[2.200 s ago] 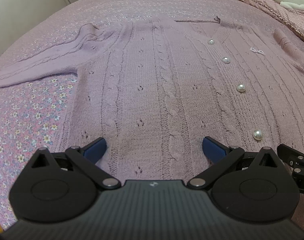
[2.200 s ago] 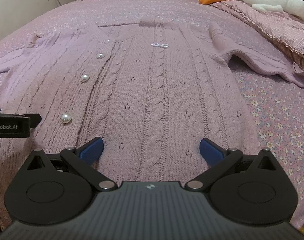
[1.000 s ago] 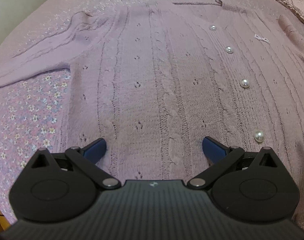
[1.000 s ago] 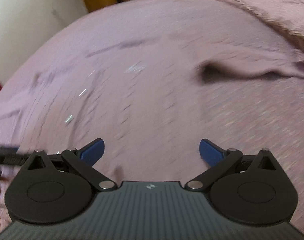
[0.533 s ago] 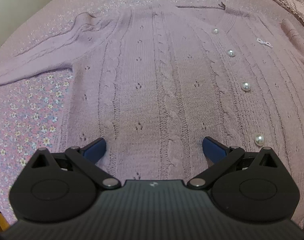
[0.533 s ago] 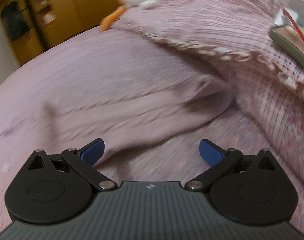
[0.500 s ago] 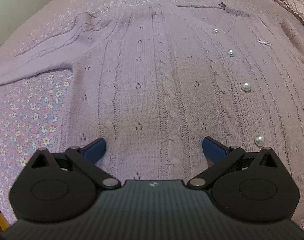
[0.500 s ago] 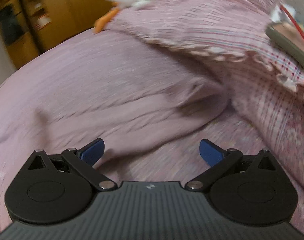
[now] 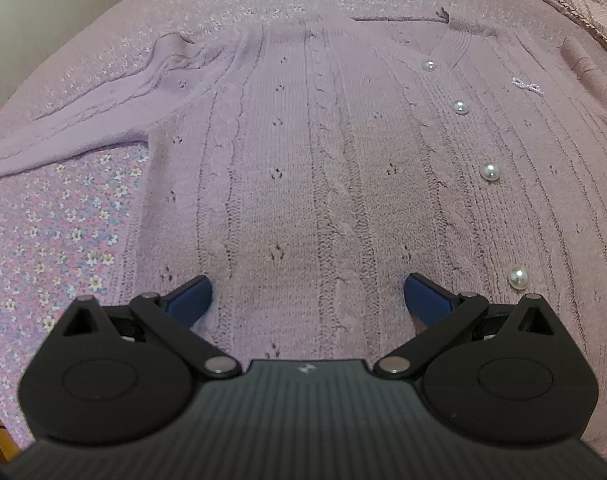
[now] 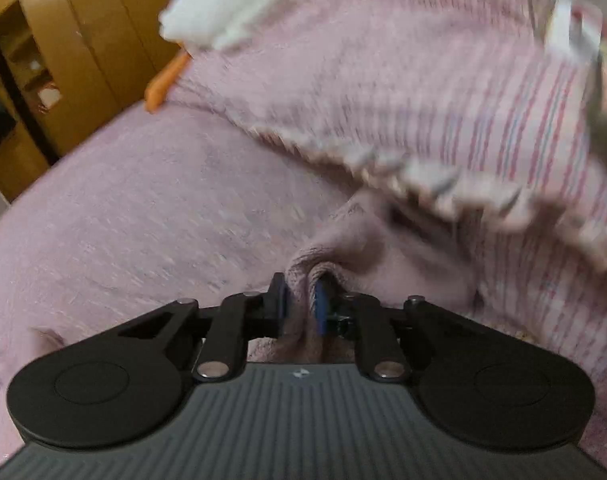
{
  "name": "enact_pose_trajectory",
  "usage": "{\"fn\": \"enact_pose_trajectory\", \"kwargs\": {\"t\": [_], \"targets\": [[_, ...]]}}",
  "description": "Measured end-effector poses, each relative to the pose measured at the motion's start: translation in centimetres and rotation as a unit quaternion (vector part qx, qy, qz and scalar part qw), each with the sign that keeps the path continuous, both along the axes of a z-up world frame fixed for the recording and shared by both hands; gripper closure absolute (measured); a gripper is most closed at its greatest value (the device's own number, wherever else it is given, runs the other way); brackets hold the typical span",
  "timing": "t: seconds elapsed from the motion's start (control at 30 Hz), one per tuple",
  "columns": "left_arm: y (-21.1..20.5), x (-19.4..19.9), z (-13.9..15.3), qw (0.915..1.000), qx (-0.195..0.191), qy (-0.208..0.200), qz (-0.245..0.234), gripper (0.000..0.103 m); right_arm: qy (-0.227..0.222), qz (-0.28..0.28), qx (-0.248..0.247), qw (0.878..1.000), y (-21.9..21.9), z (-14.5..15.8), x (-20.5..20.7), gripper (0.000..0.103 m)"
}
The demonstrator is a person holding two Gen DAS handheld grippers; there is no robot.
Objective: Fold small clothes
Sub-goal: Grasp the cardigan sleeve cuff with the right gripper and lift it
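A lilac cable-knit cardigan [image 9: 303, 152] with pearl buttons [image 9: 489, 171] lies flat, front up, on the bed. Its left sleeve [image 9: 87, 120] stretches out to the left. My left gripper [image 9: 307, 294] is open and empty, hovering over the cardigan's lower hem. My right gripper [image 10: 301, 302] is shut on the end of the cardigan's right sleeve [image 10: 343, 240], which bunches up between the blue pads beside the pillow. The right wrist view is blurred by motion.
The bed has a pink floral bedspread [image 9: 43, 216]. A striped pink pillow with a frilled edge [image 10: 423, 92] lies just beyond the right gripper, with a white plush toy [image 10: 239, 8] on it. Wooden cabinets [image 10: 63, 48] stand behind the bed.
My right gripper swung from the cardigan's body over to the right sleeve end and closed on it. My left gripper stayed open over the hem, almost still.
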State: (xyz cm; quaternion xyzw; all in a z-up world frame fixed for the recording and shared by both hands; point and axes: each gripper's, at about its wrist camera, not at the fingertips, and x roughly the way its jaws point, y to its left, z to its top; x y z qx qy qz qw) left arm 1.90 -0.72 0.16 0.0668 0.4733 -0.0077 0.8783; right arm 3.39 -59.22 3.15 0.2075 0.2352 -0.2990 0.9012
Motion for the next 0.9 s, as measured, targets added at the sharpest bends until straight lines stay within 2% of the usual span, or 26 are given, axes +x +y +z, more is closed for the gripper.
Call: {"fn": "enact_pose_trajectory", "kwargs": {"t": [0.13, 0.27, 0.4, 0.57, 0.8, 0.9], "targets": [[0.0, -0.3, 0.0, 1.0000, -0.001, -0.005, -0.001, 0.000, -0.013, 0.018, -0.077, 0.997, 2.4, 3.6, -1.8, 0.088], [0.1, -0.8, 0.0, 0.9999, -0.002, -0.012, -0.002, 0.000, -0.023, 0.005, -0.111, 0.994, 2.8, 7.2, -3.9, 0.088], [0.0, -0.9, 0.4, 0.9996, 0.005, -0.009, -0.025, 0.000, -0.010, 0.016, -0.124, 0.992, 3.2, 9.1, -4.5, 0.088], [0.8, -0.5, 1.2, 0.9992, -0.012, 0.004, -0.037, 0.000, -0.015, 0.052, -0.113, 0.992, 5.9, 10.5, -3.8, 0.088], [3.3, -1.4, 3.6, 0.9993, -0.016, -0.027, -0.019, 0.000, -0.027, 0.119, -0.107, 0.987, 15.2, 12.5, 0.2, 0.088], [5.3, -1.4, 4.8, 0.9992, -0.011, -0.039, 0.006, 0.000, -0.040, 0.159, -0.101, 0.981, 20.6, 13.3, 2.1, 0.088]]}}
